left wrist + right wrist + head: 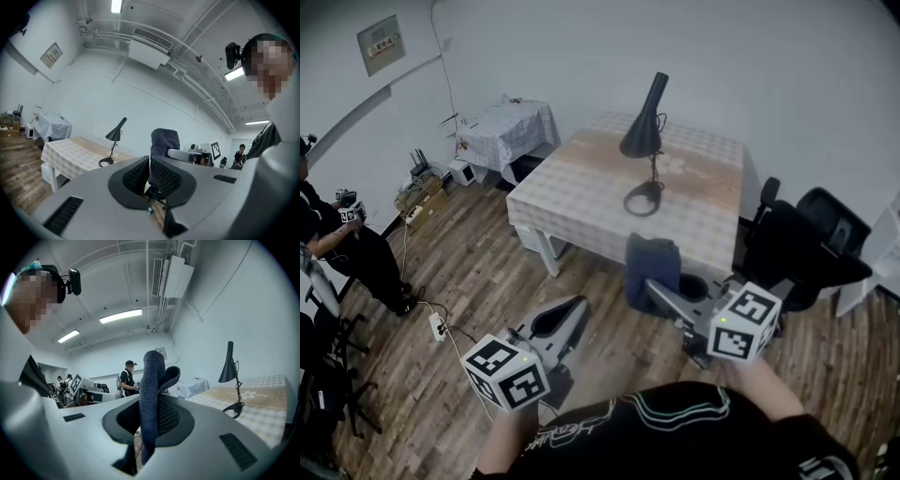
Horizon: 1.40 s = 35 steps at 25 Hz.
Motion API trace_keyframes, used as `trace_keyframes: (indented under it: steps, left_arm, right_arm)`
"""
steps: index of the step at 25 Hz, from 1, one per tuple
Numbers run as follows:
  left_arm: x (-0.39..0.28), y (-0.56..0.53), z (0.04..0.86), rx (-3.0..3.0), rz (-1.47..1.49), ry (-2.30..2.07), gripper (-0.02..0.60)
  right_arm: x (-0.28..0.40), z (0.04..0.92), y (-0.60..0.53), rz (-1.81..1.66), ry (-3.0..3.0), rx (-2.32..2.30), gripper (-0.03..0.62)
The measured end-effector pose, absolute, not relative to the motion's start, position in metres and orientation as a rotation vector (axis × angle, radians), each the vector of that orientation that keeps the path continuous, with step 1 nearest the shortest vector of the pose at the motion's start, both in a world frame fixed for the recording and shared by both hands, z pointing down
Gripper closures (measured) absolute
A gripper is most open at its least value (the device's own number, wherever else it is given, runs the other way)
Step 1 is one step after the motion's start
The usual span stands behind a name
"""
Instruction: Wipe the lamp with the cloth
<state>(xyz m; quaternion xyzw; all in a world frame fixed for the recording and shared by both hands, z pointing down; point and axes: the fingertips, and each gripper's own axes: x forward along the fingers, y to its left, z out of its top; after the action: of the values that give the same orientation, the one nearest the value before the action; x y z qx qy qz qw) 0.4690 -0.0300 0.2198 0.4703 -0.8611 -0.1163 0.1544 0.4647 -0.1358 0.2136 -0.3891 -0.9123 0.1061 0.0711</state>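
A black cone-shade lamp stands on the checked table, also seen as the lamp and the lamp in the gripper views. My right gripper is shut on a dark blue cloth, held short of the table's near edge. The cloth sticks up between the jaws of the right gripper and shows as the cloth in the left gripper view. My left gripper hangs lower left over the floor. In its own view the left gripper has its pads together with nothing held.
A black office chair stands right of the table. A small covered table and boxes sit by the far wall. A person stands at the left, near a power strip and cables on the wood floor.
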Motion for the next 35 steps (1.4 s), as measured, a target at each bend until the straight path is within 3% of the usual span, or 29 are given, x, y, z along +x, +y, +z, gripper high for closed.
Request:
trace_keyframes:
  steps: [16,35]
  left_arm:
    - [0.423,-0.043,0.257,1.407,-0.352,-2.342,0.571]
    - [0.227,-0.200,0.273,1.491,-0.262,-2.288,0.571]
  right_arm:
    - [0.430,0.254,-0.149,0.394,-2.731,-1.032,0.540]
    - [0.229,0.272,-0.323,0.431,-2.809,-0.863,0.540]
